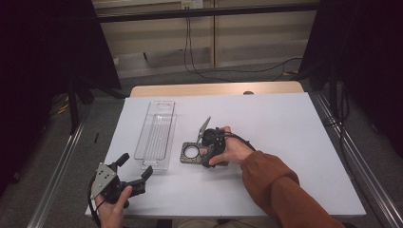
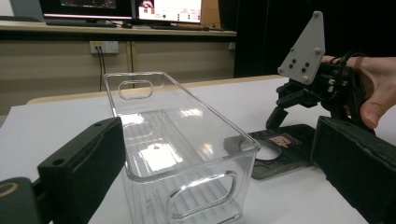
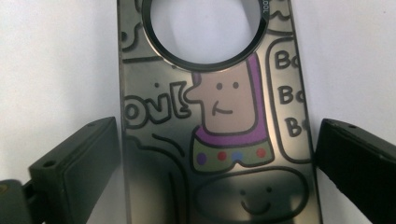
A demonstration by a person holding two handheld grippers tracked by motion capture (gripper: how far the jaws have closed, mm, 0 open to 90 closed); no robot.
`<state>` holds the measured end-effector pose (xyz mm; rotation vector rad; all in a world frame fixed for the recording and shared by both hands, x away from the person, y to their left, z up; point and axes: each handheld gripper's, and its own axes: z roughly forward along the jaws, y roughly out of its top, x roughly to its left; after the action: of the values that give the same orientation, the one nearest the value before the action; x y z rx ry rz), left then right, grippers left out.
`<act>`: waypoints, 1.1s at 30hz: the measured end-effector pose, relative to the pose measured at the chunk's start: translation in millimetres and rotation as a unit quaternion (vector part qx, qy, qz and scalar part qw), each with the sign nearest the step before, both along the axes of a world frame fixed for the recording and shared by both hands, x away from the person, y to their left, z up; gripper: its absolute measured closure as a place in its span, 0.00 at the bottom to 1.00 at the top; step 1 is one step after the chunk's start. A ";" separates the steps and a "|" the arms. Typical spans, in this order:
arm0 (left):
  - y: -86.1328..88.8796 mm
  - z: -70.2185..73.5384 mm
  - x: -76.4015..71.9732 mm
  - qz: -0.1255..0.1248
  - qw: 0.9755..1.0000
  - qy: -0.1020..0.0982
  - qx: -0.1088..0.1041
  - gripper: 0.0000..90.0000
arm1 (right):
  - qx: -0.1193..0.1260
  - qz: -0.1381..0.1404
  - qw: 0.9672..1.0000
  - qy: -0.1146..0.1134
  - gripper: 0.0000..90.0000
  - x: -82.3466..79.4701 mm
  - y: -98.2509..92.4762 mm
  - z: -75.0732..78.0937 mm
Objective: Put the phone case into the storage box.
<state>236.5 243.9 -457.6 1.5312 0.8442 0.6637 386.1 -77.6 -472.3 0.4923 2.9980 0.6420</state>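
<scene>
Left gripper (image 1: 134, 174) is held by the left hand (image 1: 113, 209) at the bench's near-left corner, jaws spread wide with nothing between them (released). Its grey three-cornered plate (image 1: 100, 179) is seen on top. In the left gripper view the two black jaws are seen flanking the near end of the clear bin, not touching it.

A clear plastic bin (image 1: 156, 134) is laid lengthwise on the white bench top (image 1: 285, 128), left of centre, running from just beyond the left gripper toward the far edge. It is upright, with an oval handle cut-out in each end wall (image 2: 200, 198).

Just right of the bin's near end, a flat dark card with a round hole (image 1: 192, 153) is laid on the bench. Its printed cartoon face and lettering (image 3: 224, 116) are seen in the right gripper view.

Right gripper (image 1: 205, 151) is held by the right hand (image 1: 233, 151) (orange sleeve (image 1: 280, 190)) near the bench centre, pointed down at the card. Its jaws are set either side of the card's long edges: the left pad (image 3: 77, 163) just at the edge, the right pad (image 3: 359, 158) a sliver apart. Contact can't be told; the card is bracketed, not clearly clamped.
</scene>
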 end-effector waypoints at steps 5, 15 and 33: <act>-1.2 -0.4 0.9 -0.006 1.000 0.001 0.003 0.04 | -0.014 0.002 1.000 0.006 0.03 0.4 2.9 2.1; -1.8 -0.8 1.7 -0.008 1.000 0.003 0.000 0.04 | -0.018 0.005 1.000 0.010 0.08 0.5 4.1 4.6; -0.4 -1.2 1.6 -0.007 1.000 0.003 0.000 0.04 | -0.014 0.006 1.000 0.009 0.14 1.2 2.6 7.1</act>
<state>238.1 243.5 -458.8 1.5392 0.8360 0.6494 387.2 -75.0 -465.2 0.4821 3.0234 0.5996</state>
